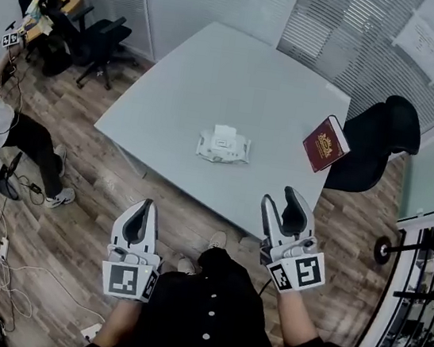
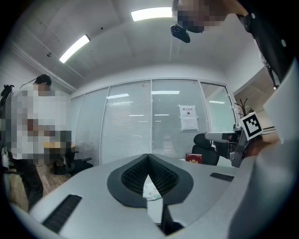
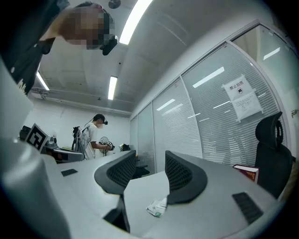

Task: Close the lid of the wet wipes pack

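The wet wipes pack point(image 1: 223, 146) lies flat near the middle of the grey table point(image 1: 215, 72), and its white lid flap looks raised on the far side. My left gripper point(image 1: 145, 207) hovers short of the table's near edge, shut and empty. Its view shows the fingertips point(image 2: 148, 158) touching, with the pack point(image 2: 150, 191) seen small beyond them. My right gripper point(image 1: 281, 198) is also short of the table edge, open with nothing between its fingers point(image 3: 150, 161). The pack point(image 3: 157, 207) lies well ahead of it.
A red book point(image 1: 326, 143) overhangs the table's right edge, also the red book point(image 3: 247, 172) in the right gripper view. A black office chair point(image 1: 382, 136) stands behind it. Another person point(image 3: 96, 137) stands far off by the desks. Cables and chairs point(image 1: 99, 40) crowd the left floor.
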A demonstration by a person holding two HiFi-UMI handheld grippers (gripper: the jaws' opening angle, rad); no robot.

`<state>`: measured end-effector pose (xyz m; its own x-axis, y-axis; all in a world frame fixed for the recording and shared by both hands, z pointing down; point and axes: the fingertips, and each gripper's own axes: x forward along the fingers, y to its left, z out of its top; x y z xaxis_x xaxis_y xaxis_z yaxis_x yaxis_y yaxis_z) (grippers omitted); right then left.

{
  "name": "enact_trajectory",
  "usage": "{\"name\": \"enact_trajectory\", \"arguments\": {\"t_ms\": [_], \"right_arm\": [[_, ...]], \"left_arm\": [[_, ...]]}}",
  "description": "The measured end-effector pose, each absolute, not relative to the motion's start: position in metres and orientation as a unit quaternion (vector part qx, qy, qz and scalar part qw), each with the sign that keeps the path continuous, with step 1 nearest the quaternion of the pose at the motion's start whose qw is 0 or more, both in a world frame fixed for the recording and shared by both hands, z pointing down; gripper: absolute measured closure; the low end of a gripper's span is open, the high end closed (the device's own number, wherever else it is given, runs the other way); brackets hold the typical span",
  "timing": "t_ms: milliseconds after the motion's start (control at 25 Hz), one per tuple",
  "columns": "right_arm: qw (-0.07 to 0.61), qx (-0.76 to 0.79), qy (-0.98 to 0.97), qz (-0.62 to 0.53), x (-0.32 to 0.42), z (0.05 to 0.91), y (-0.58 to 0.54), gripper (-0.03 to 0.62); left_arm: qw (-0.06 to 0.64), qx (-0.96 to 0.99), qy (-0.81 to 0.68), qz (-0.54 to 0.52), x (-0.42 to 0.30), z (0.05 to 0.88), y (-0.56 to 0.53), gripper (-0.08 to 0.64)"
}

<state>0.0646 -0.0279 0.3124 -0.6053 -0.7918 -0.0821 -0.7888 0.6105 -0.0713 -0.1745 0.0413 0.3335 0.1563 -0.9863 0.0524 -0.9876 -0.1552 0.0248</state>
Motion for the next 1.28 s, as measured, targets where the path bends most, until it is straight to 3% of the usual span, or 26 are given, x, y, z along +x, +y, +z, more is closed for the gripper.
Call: {"name": "enact_trajectory", "arguments": {"t_ms": [680,1280], "right_arm": [[0.062,-0.433,0.899,-0.024,0.062,0.314,-0.117,0.393],[0.072,-0.423,0.902,-0.044,0.088,0.326,-0.180,0.396]], "left_arm": [[0.023,0.747,-0.664,0.015,-0.185,0.327,-0.040,0.554],[0.027,0.752,-0.657,0.039,-0.145,0.332,-0.111,0.554]]}}
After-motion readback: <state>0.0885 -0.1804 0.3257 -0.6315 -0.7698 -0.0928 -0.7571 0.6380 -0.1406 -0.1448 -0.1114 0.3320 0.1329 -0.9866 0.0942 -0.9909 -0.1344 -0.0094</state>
